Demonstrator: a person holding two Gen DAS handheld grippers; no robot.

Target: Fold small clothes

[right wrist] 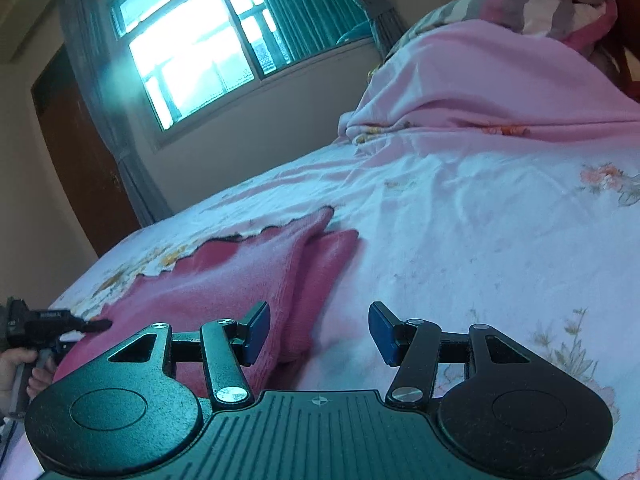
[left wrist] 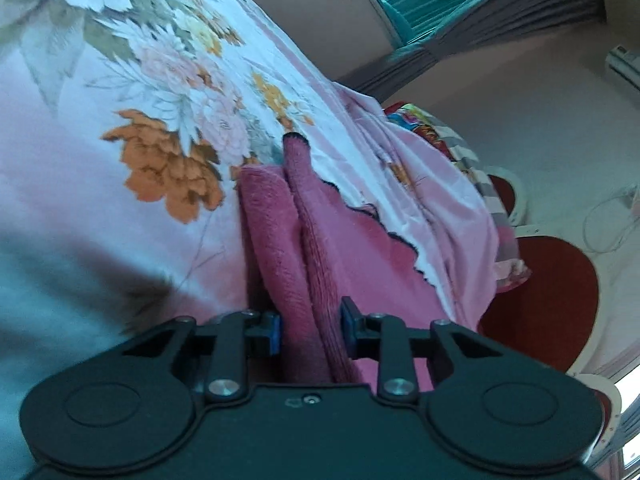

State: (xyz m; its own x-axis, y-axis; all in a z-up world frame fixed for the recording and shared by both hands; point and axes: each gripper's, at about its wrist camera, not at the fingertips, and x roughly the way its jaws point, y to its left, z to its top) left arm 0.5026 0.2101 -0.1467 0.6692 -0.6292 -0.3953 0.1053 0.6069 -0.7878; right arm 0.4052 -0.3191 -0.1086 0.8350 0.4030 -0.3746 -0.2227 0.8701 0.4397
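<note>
Across the floral bedsheet [right wrist: 480, 216] lies the pink fleece cloth [right wrist: 224, 276], folded over with a dark scalloped edge, and the left gripper [left wrist: 310, 334] is tipped on its side, blue pads clamped on the thick folded layers. Over on the right, the right gripper [right wrist: 320, 334] hovers low with jaws apart and nothing between them, the cloth's edge just beside its left pad, a hand [right wrist: 16, 372] gripping the other tool's handle. Beyond: bright window [right wrist: 192, 44], grey curtains [right wrist: 100, 92], brown door [right wrist: 76, 152], rumpled pink blanket [right wrist: 500, 76].
</note>
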